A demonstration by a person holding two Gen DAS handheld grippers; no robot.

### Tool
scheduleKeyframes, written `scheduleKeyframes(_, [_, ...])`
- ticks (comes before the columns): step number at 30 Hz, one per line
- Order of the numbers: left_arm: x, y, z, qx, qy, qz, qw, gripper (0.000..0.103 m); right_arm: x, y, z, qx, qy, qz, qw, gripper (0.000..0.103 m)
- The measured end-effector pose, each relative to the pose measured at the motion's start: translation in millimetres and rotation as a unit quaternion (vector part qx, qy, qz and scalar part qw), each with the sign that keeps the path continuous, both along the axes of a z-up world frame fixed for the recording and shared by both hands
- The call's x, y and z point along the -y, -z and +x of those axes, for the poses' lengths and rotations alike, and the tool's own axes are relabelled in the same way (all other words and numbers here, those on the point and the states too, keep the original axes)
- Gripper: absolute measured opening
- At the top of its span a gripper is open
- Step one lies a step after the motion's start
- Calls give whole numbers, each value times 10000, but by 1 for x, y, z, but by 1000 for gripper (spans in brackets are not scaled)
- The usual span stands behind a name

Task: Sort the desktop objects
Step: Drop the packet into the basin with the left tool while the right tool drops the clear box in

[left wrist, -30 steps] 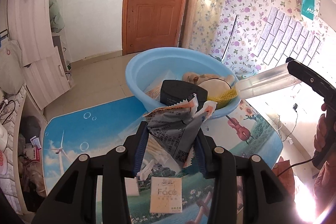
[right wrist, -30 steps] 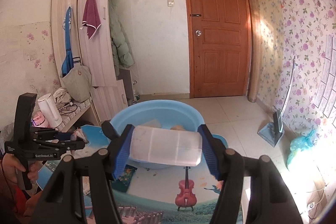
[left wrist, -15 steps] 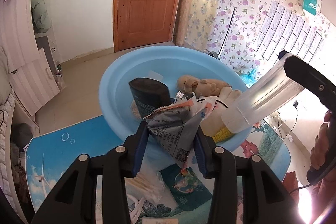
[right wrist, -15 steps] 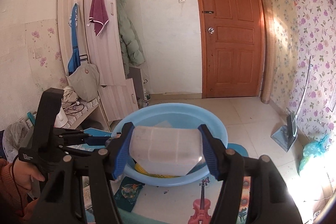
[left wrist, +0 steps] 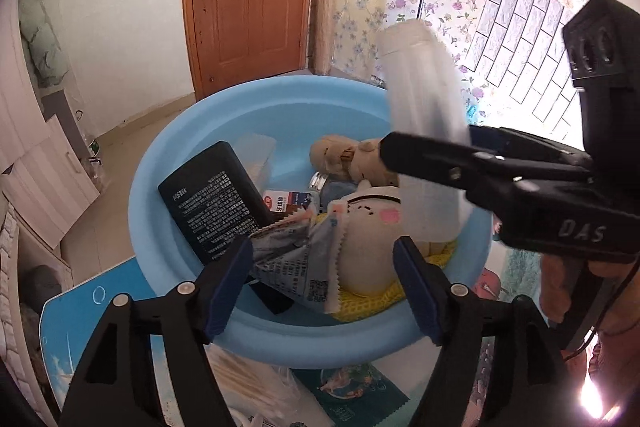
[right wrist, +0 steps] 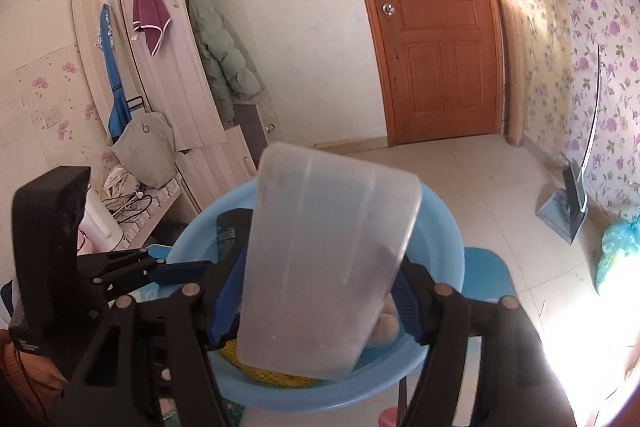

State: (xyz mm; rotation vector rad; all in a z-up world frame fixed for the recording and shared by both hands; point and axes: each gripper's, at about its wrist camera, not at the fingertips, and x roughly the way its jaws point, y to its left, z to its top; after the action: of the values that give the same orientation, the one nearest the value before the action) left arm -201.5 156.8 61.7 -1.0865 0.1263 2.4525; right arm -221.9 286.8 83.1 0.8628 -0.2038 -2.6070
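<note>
Left claw [left wrist: 322,277] spread apart, grey snack packet [left wrist: 298,263] loose between its pads over the blue basin [left wrist: 168,163], right claw [right wrist: 316,301] clamped on a tilted translucent plastic box [right wrist: 324,267] above that basin.

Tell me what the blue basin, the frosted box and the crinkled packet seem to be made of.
Blue basin: likely molded plastic, smooth with a soft sheen.
Frosted box: apparently translucent plastic, matte, shapes showing dimly through it.
Crinkled packet: probably printed foil or plastic film, creased, with zigzag-cut edges.
</note>
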Motion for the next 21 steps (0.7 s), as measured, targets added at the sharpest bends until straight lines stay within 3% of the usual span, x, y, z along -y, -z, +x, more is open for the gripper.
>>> scheduleKeyframes(3, [1, -3, 10, -78, 19, -43, 10000, 77, 7, 19, -4, 335, -21, 160, 9993, 68])
scheduleKeyframes(5, [3, -6, 16, -139, -51, -94, 9998, 79, 18, 22, 5, 159, 5, 555, 9983, 71])
scheduleKeyframes(8, [7, -11, 27, -133, -74, -44, 9999, 82, 18, 20, 14, 221, -62, 329, 9992, 78])
scheduleKeyframes(12, [11, -16, 41, -192, -110, -76, 9997, 87, 23, 11, 30, 74, 47, 584, 9983, 79])
scheduleKeyframes(21, [37, -17, 81, -115, -361, 96, 9992, 88, 36, -2, 73, -91, -1, 949, 9954, 79])
